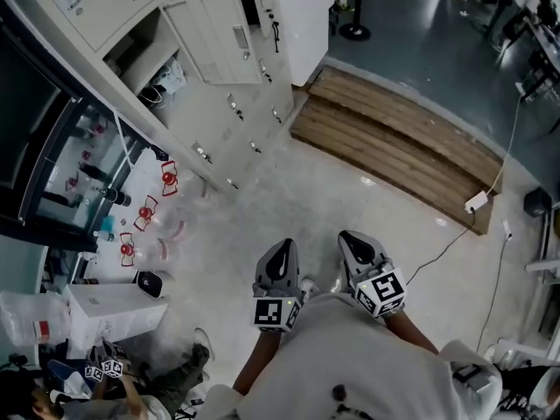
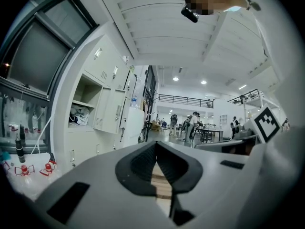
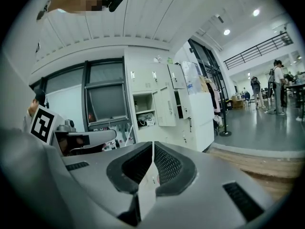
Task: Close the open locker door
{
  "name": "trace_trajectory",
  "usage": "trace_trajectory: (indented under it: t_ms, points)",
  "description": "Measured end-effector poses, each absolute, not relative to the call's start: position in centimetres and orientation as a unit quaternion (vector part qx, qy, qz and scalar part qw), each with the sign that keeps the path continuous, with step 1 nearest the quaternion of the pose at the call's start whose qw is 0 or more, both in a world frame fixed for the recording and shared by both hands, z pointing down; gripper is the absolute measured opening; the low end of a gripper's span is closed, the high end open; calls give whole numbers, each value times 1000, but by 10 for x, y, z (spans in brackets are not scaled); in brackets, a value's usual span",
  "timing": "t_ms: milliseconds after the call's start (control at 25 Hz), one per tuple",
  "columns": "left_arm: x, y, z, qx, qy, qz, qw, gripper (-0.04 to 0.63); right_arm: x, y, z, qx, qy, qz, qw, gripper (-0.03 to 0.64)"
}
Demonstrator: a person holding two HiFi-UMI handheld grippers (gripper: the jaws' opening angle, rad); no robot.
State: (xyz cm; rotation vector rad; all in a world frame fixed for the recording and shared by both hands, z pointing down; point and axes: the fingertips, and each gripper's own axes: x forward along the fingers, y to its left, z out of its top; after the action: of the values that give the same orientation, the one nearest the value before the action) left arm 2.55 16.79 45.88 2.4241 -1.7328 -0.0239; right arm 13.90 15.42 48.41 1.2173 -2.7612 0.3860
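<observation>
Standing upright, locker door (image 1: 213, 38) swung outward.

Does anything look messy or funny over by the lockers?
Yes. One locker door hangs open while the doors below it are shut. Inside that open compartment, a crumpled light bundle lies on the shelf. Nothing looks spilled or broken.
</observation>
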Motion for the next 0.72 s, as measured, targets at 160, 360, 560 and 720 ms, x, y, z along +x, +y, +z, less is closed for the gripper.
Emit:
trace_trajectory:
  t_ms: [160, 360, 560, 720]
  points:
    - [25, 147, 458, 800, -594, -11, 83, 8, 140, 126, 489, 389, -911, 130, 49, 32]
    - [29, 108, 459, 780, -620, -12, 83, 8, 144, 77, 488, 359, -923, 130, 44, 32]
    - [41, 52, 455, 758, -647, -14, 84, 8, 155, 14, 486, 323, -936, 131, 45, 32]
    - [53, 12, 455, 731, -677, -16, 78, 8, 166, -34, 483, 284, -949, 127, 53, 32]
